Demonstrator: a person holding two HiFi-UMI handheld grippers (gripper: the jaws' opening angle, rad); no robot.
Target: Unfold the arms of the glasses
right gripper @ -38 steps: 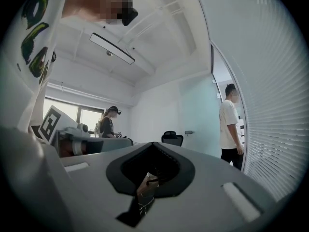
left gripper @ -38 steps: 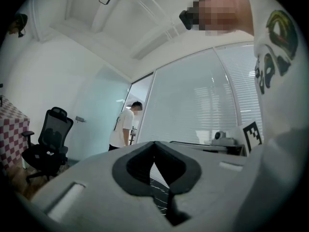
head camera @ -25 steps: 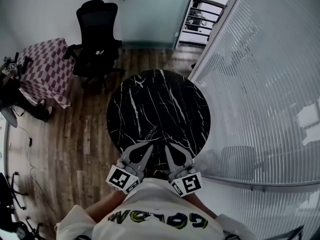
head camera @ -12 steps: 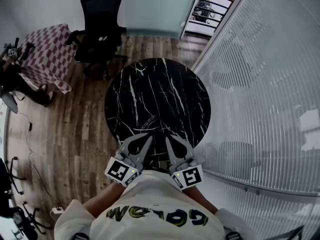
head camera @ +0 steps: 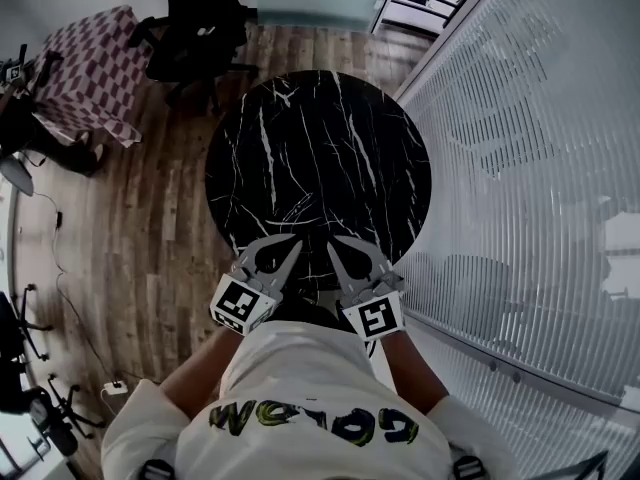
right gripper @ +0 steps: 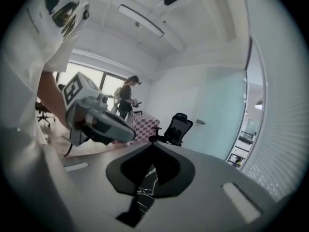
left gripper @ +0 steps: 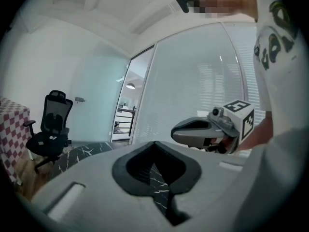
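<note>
No glasses show in any view. The round black marble table [head camera: 320, 148] lies bare in front of me. My left gripper [head camera: 297, 244] hangs over the table's near edge, its jaws shut with nothing between them. My right gripper [head camera: 331, 247] is just beside it, also shut and empty. In the left gripper view the closed jaws [left gripper: 154, 144] point along the tabletop, and the right gripper [left gripper: 176, 132] shows at the right. In the right gripper view the closed jaws [right gripper: 152, 146] face the table, with the left gripper [right gripper: 129, 135] at the left.
A black office chair [head camera: 195, 18] and a small table with a checkered cloth [head camera: 80, 78] stand beyond the marble table on the wood floor. A glass wall with blinds [head camera: 540, 168] runs along the right. A person [right gripper: 126, 98] stands far off.
Both grippers have come down side by side and now sit over the table's near edge. They stayed shut. The head view has tipped further down.
</note>
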